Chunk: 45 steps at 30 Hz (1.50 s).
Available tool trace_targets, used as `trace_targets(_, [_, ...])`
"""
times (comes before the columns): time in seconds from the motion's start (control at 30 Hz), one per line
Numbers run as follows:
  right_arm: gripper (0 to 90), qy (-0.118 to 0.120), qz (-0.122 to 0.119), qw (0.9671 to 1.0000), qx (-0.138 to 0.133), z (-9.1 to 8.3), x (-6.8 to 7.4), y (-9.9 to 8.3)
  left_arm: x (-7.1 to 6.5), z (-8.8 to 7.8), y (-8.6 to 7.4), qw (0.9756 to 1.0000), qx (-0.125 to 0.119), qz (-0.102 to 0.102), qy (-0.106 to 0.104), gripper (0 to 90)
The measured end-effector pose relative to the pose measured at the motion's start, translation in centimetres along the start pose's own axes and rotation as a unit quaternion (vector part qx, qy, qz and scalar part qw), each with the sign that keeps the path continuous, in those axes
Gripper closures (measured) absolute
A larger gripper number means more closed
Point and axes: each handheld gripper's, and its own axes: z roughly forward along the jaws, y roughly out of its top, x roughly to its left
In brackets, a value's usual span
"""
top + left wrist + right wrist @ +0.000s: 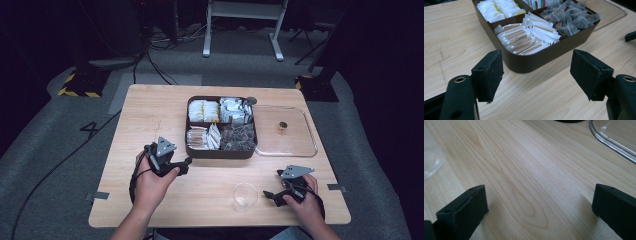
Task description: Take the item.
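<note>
Both grippers, left (186,161) and right (266,194), resting wide open, holding nothing; probably readying to pick a packet (529,40) from the box (222,151).

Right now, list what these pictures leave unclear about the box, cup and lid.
- Brown box: packet print too small in the high view; its far compartments are cut off by the top edge in the left gripper view.
- Clear cup: cut off by the left edge in the right gripper view.
- Small object on the clear lid: too small to identify.

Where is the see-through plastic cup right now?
In the high view, the clear plastic cup stands near the wooden table's front edge, just left of the right claw, apart from it.
</note>
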Motion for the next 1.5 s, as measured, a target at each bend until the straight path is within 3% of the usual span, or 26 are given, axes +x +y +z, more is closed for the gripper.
trace_targets(0.23, [0.2, 0.000, 0.000, 1.0000, 0.000, 0.0, 0.0, 0.0, 0.4, 1.0, 2.1, 1.0000, 0.004, 0.004, 0.006, 30.7])
trace_targets(0.37, [0.1, 0.000, 0.000, 1.0000, 0.000, 0.0, 0.0, 0.0, 0.3, 1.6, 3.4, 0.9997, 0.008, 0.018, 0.017, 30.4])
trace_targets(0.6, [0.2, -0.001, 0.001, 1.0000, 0.001, 0.0, 0.0, 0.0, 0.3, 3.0, 5.0, 0.9996, 0.015, 0.017, 0.015, 31.0])
trace_targets(0.8, [0.2, -0.008, 0.010, 0.9999, 0.000, 0.1, 0.5, 0.1, 0.2, 4.9, 6.7, 0.9997, 0.018, -0.011, -0.010, 31.5])
trace_targets(0.87, [0.2, -0.010, 0.010, 0.9999, 0.000, 0.3, 0.6, 0.3, 0.2, 5.4, 7.2, 0.9998, 0.016, -0.012, -0.005, 31.5])
trace_targets(1.27, [0.5, -0.010, 0.013, 0.9999, 0.000, 0.4, 0.7, 0.4, 1.3, 8.9, 9.7, 0.9998, 0.016, 0.008, 0.012, 32.5])
trace_targets(1.5, [0.4, -0.010, 0.014, 0.9999, 0.000, 0.5, 0.6, 0.5, 1.7, 11.0, 11.0, 0.9999, 0.011, 0.006, 0.011, 32.6])
